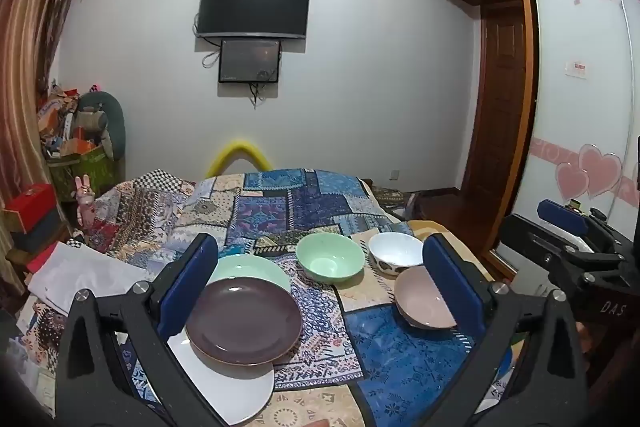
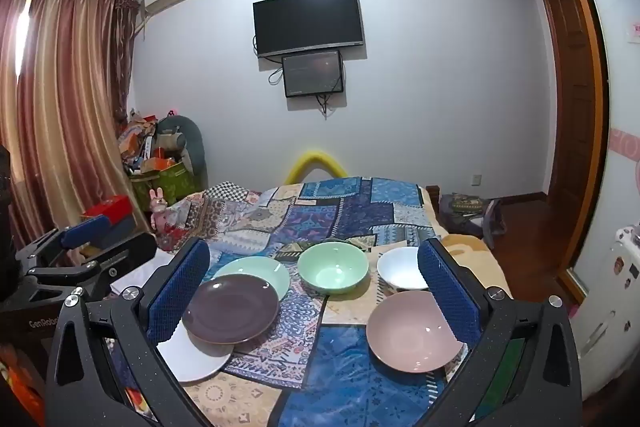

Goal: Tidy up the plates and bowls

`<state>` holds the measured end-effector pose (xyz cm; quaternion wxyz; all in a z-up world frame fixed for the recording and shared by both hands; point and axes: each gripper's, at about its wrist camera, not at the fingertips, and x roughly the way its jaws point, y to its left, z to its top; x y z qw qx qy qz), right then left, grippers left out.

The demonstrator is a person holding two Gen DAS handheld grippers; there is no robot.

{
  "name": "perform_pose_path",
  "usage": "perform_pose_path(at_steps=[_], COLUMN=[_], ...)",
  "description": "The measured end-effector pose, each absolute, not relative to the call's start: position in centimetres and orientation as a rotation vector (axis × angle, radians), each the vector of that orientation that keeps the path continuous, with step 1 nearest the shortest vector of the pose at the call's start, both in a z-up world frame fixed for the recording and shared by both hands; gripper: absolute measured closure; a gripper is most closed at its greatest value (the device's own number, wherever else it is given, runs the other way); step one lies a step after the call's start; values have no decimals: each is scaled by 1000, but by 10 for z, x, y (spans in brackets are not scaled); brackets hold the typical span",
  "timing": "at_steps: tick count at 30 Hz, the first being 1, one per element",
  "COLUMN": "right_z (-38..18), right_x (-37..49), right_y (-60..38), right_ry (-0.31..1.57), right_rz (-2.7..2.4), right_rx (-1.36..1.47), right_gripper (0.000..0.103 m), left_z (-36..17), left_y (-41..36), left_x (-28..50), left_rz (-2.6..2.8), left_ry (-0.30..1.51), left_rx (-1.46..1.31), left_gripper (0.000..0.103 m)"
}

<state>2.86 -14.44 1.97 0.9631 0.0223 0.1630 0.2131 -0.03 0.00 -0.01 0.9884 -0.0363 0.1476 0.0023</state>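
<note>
Six dishes lie on the patchwork bedspread (image 2: pixel 344 211): a purple plate (image 2: pixel 231 309) overlapping a white plate (image 2: pixel 192 357) and a mint plate (image 2: pixel 256 269) on the left, with a mint bowl (image 2: pixel 333 273), a white bowl (image 2: pixel 400 269) and a pink bowl (image 2: pixel 414 331) to the right. Plates sit grouped apart from bowls, probably ready for stacking by kind. Both the left gripper (image 1: pixel 320 283) and right gripper (image 2: pixel 314 289) hover above them with fingers spread wide, holding nothing, likely surveying before a first pick.
</note>
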Motion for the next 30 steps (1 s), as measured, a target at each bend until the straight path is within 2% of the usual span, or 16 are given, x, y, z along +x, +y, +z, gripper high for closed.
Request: perform_pose_path(at_steps=[30], right_z=[20], right_x=[29], right_y=[-143], right_ry=[329], right_rz=[436], right_rx=[57], right_gripper=[0], left_z=[3], left_y=[-5], left_x=[-2], left_rz=[-5], left_ry=[302], left_rx=[-38], left_gripper=[0])
